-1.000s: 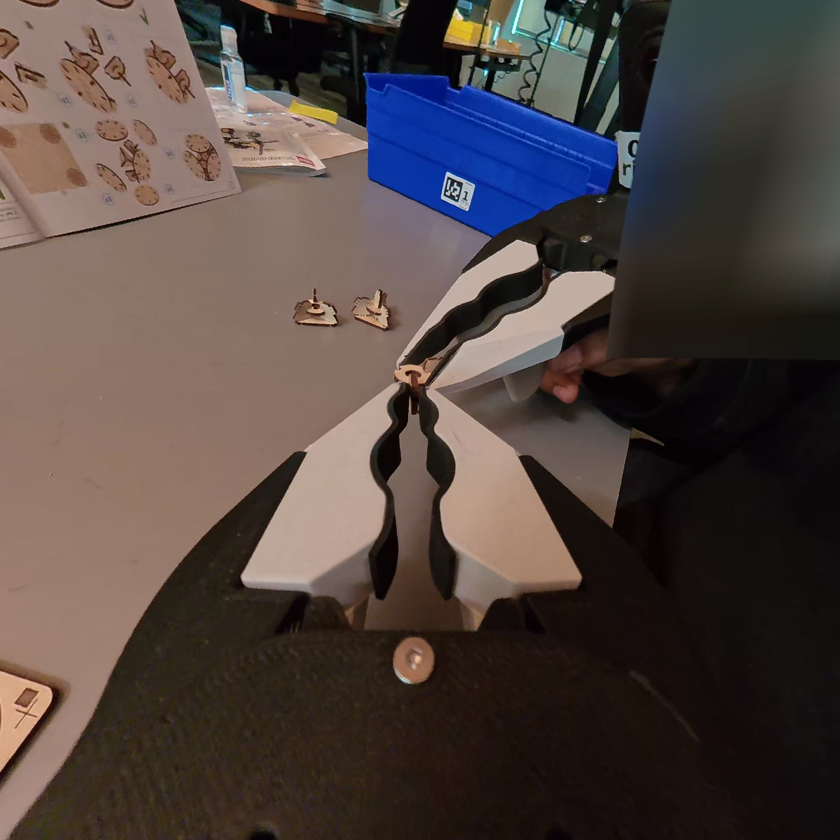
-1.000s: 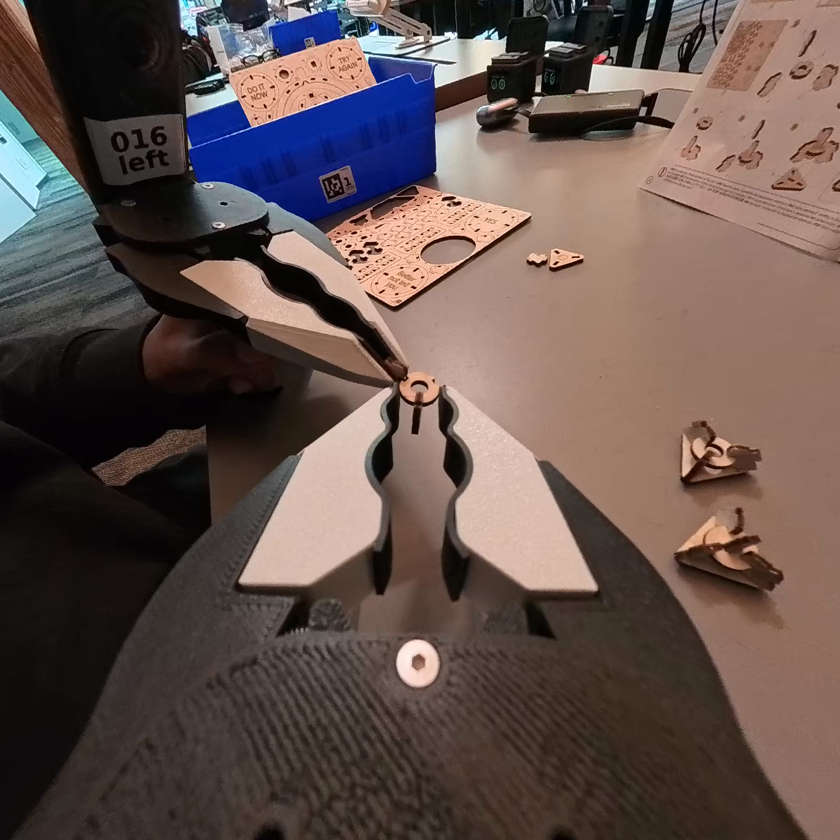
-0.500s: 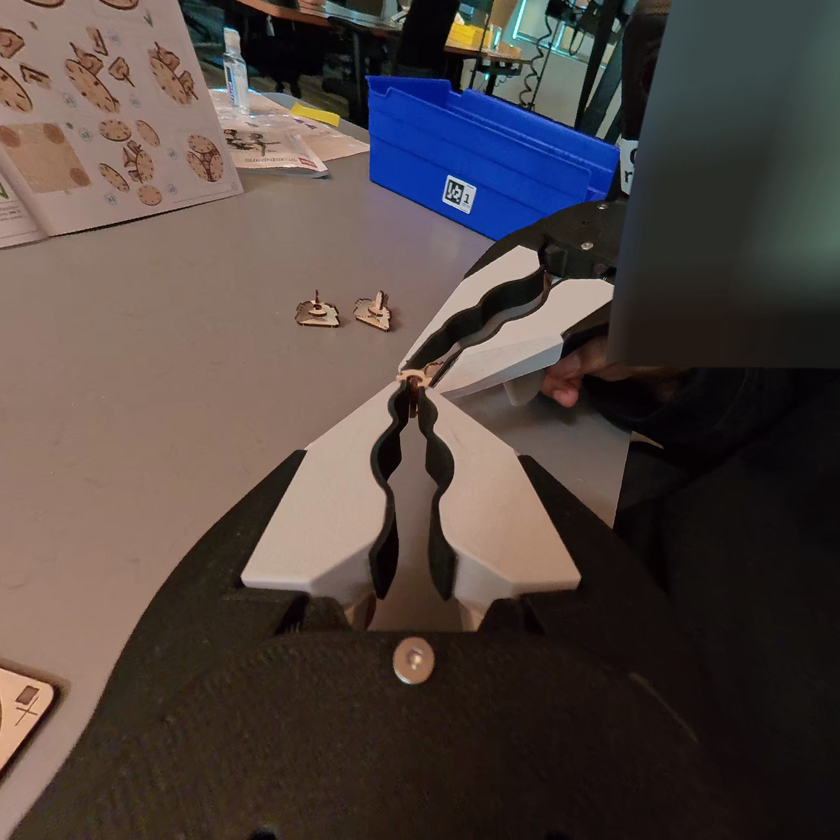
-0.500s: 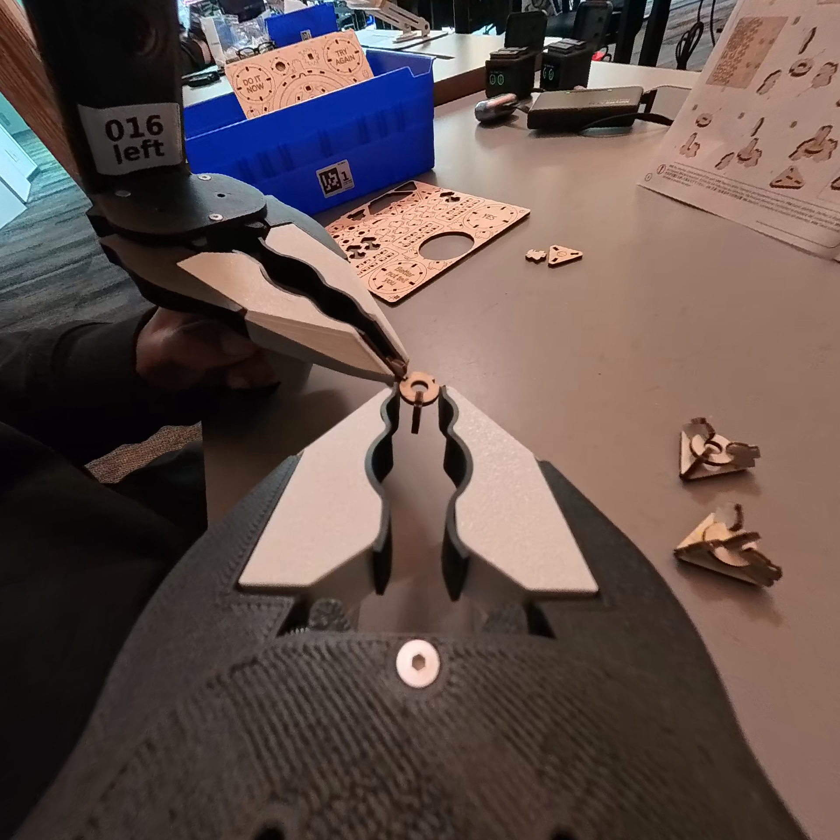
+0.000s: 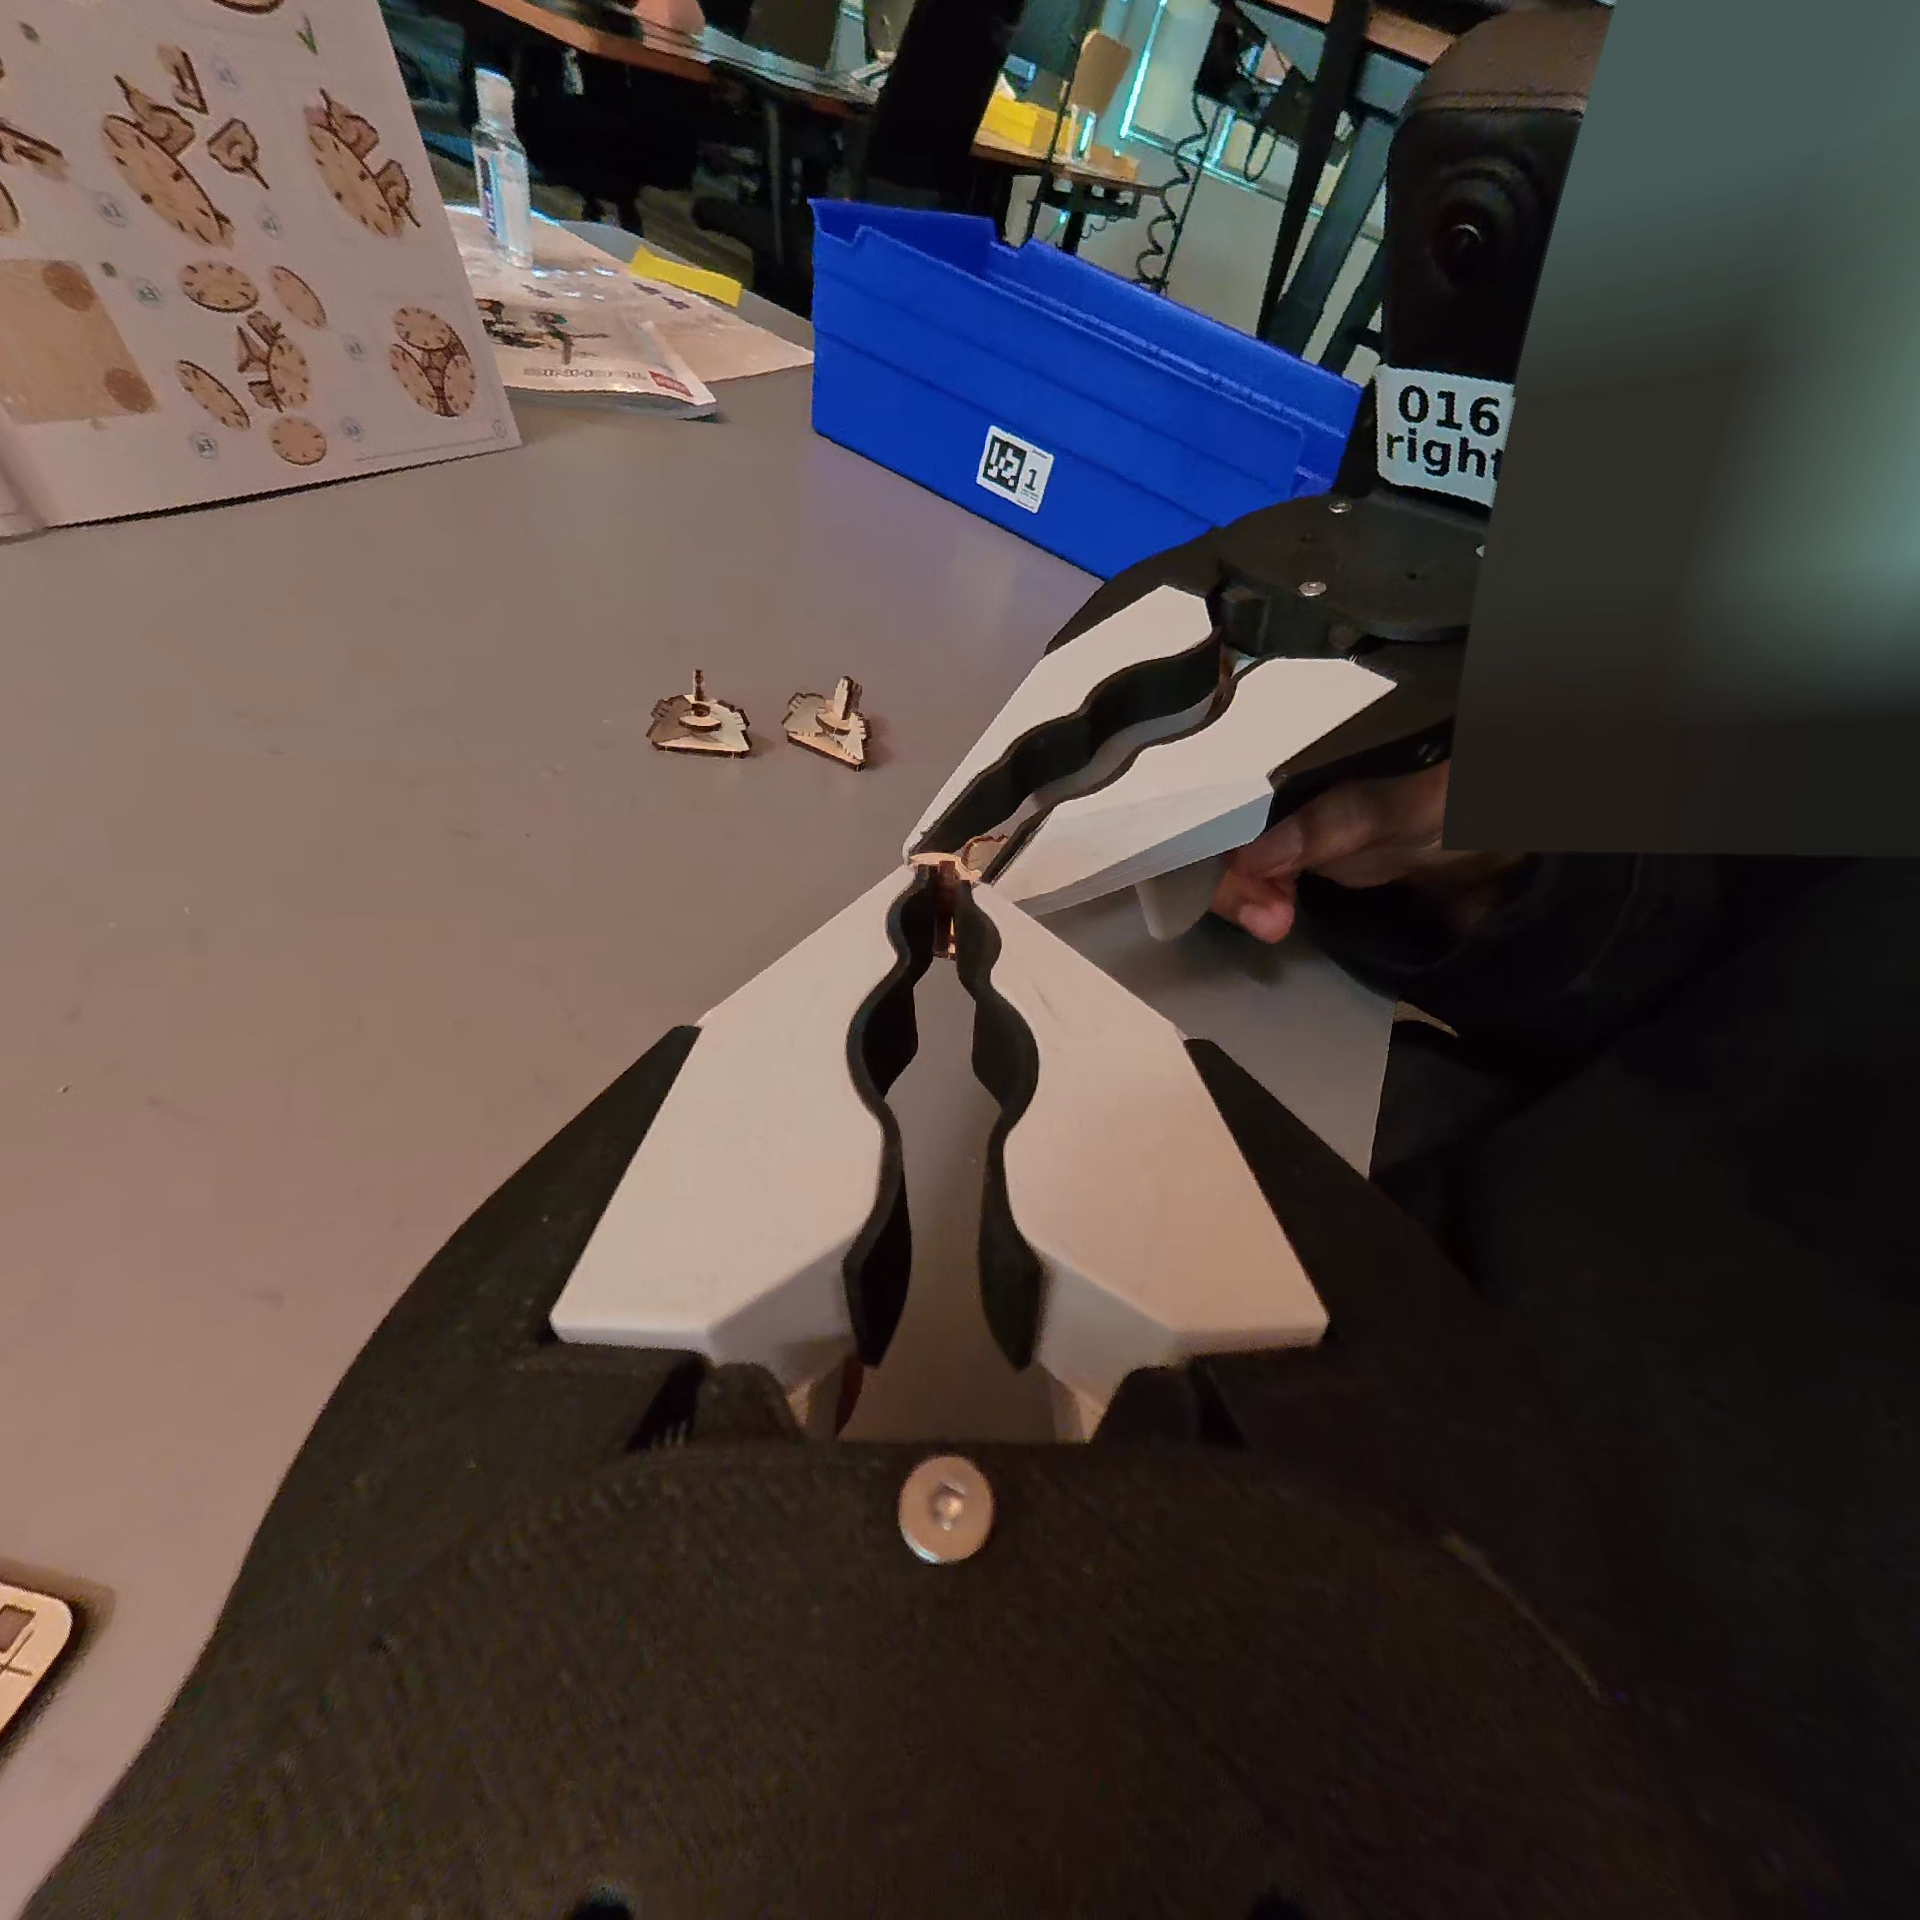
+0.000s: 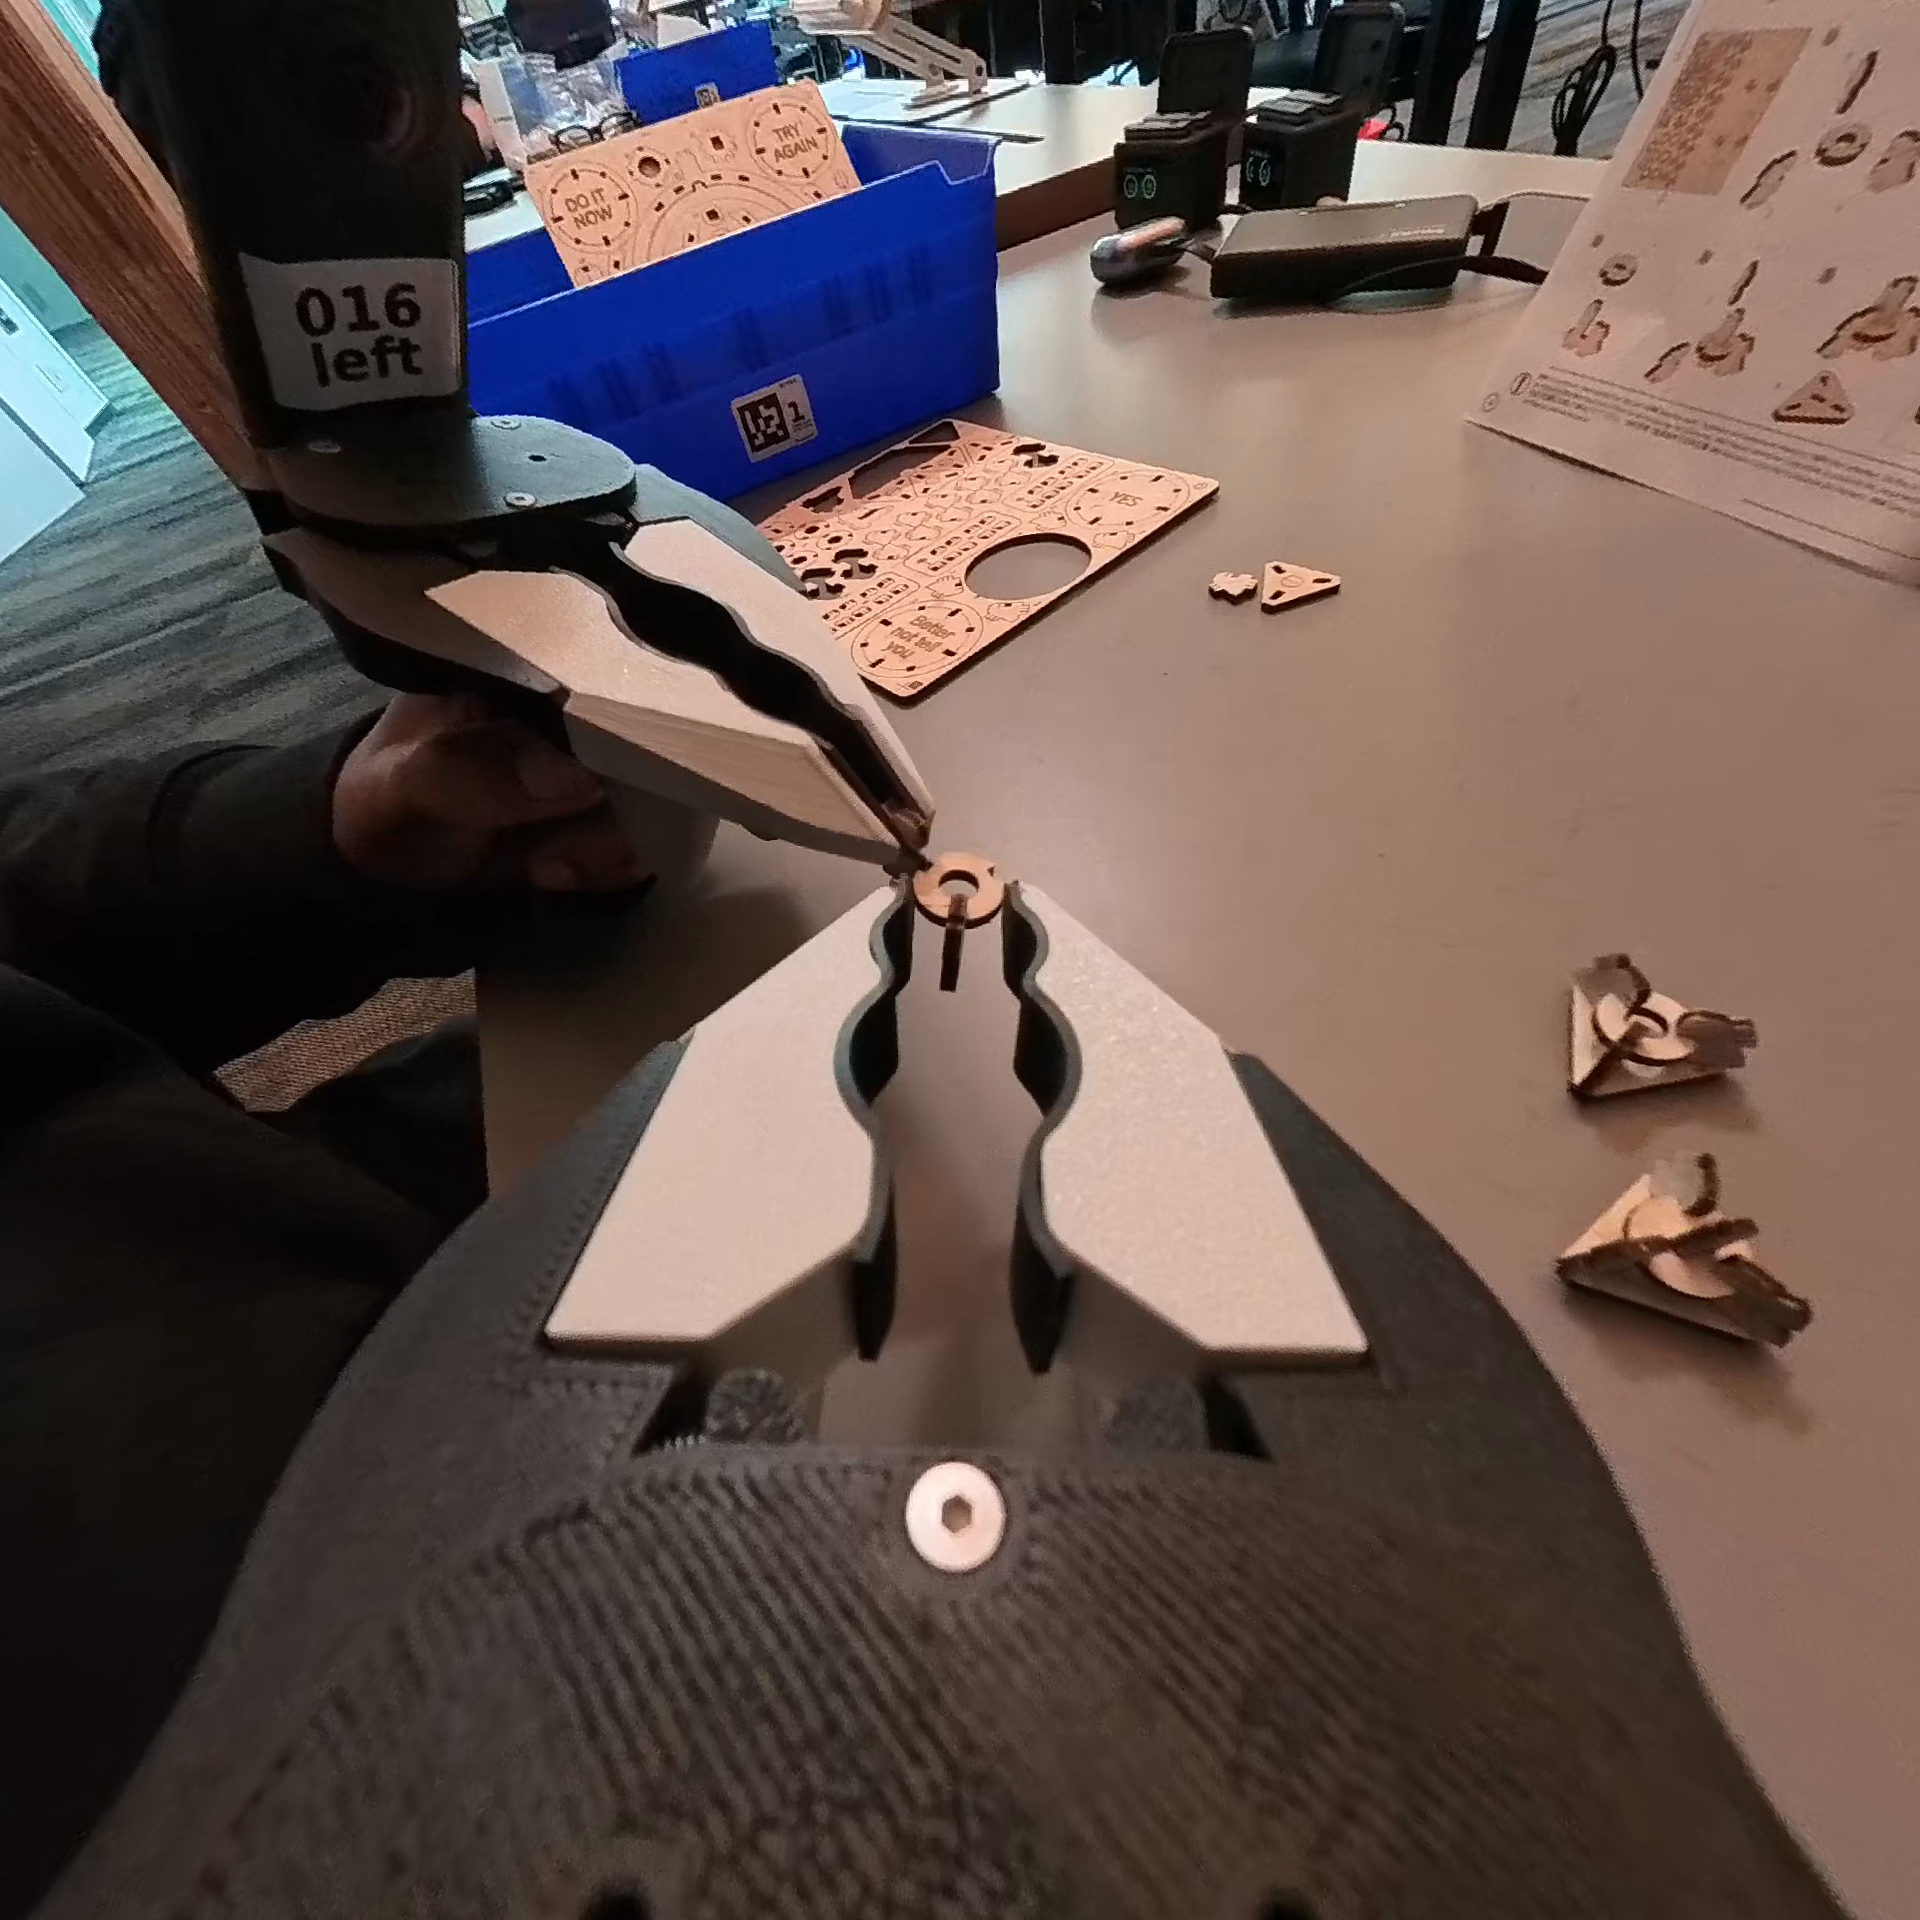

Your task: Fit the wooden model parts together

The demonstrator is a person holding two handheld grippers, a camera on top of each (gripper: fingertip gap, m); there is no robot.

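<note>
Wooden ring (image 6: 957, 885) sits pinched in my right gripper's (image 6: 954, 902) part-open fingers, while my left gripper's (image 5: 940, 902) closed fingers nip a thin wooden tab (image 5: 943, 914), tips still touching.

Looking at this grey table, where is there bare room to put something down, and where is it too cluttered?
A broad bare stretch of the table lies between the cut-out wooden sheet and the two small wooden assemblies, bordered beyond by the instruction sheet. It is crowded near the edge, where both grippers meet, and around the blue bin.
</note>
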